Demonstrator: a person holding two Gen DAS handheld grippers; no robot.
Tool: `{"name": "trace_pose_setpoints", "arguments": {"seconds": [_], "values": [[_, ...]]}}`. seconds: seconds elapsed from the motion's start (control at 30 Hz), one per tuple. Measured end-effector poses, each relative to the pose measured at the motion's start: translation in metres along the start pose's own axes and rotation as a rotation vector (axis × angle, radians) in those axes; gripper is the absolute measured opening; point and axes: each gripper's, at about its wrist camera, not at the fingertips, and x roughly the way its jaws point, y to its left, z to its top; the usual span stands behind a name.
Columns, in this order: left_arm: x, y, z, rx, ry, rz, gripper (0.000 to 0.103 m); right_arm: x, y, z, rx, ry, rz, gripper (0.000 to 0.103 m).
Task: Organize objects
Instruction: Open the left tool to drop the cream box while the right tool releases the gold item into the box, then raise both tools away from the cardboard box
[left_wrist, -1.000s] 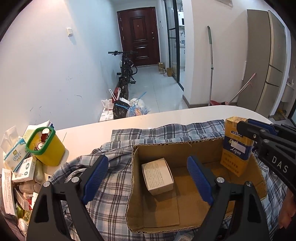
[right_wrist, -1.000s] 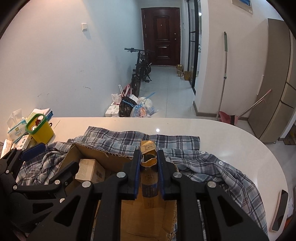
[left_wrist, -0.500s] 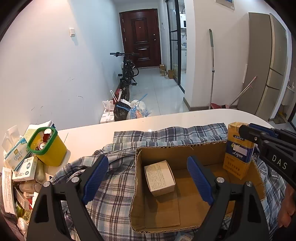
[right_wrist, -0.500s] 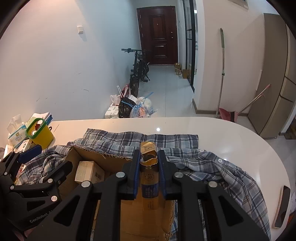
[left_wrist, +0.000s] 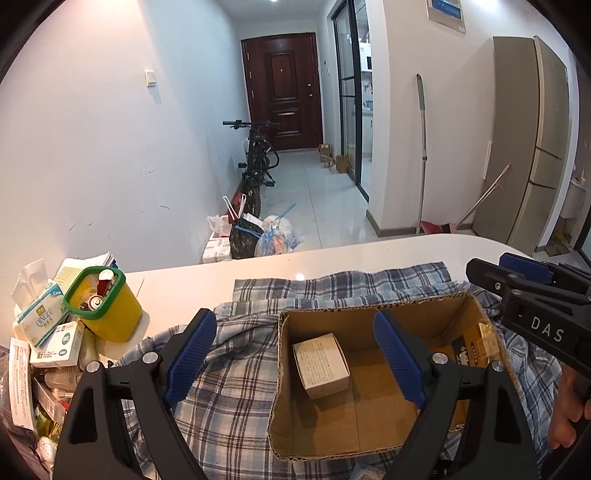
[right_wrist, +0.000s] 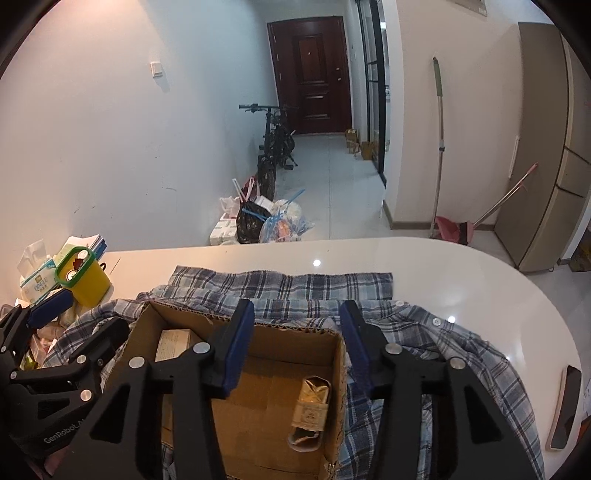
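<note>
**Yellow packet lands in the box; both claws stand empty**

The yellow cigarette packet (right_wrist: 309, 411) lies on the floor of the cardboard box (right_wrist: 334, 387), against its right-hand wall, with the right gripper (right_wrist: 297, 343) poised above it, jaws spread wide and holding nothing. A small white carton (left_wrist: 320, 364) sits near the box's far left corner. The left gripper (left_wrist: 295, 356) hovers over the box's left wall, likewise released and empty. The box rests on a plaid shirt (left_wrist: 236, 373) spread across the white worktop (right_wrist: 461, 280). By the look of it, one placement is just done; the next move probably calls for a fresh item from the clutter around the yellow bin (left_wrist: 105, 308) at the worktop's left edge, likely the left claw's reach.
</note>
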Motion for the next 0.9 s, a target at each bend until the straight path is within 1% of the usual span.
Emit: {"name": "trace_pose_setpoints", "arguments": {"seconds": [0.2,0.33,0.43,0.6,0.7,0.77,0.83,0.9], "values": [[-0.02,0.006,0.006,-0.006,-0.065,0.015,0.089,-0.021,0.002,0.005,-0.003,-0.051,0.021,0.048],[-0.042,0.011,0.01,-0.021,-0.137,0.03,0.089,-0.042,0.0,0.009,0.002,-0.1,0.044,0.048],[-0.062,0.016,0.012,-0.04,-0.18,0.023,0.089,-0.063,0.0,0.013,0.005,-0.152,0.057,0.048],[-0.113,0.021,0.015,-0.062,-0.292,0.018,0.089,-0.104,0.002,0.016,0.009,-0.246,0.1,0.049],[-0.144,0.026,0.016,-0.085,-0.355,0.025,0.089,-0.132,0.004,0.015,0.008,-0.309,0.137,0.053],[-0.167,0.031,0.014,-0.112,-0.404,0.01,0.089,-0.151,0.008,0.012,0.001,-0.356,0.15,0.054],[-0.183,0.035,0.013,-0.129,-0.44,-0.005,0.089,-0.171,0.012,0.008,-0.013,-0.404,0.169,0.058],[-0.202,0.038,0.009,-0.14,-0.487,-0.012,0.089,-0.19,0.016,0.003,-0.028,-0.457,0.18,0.067]]}}
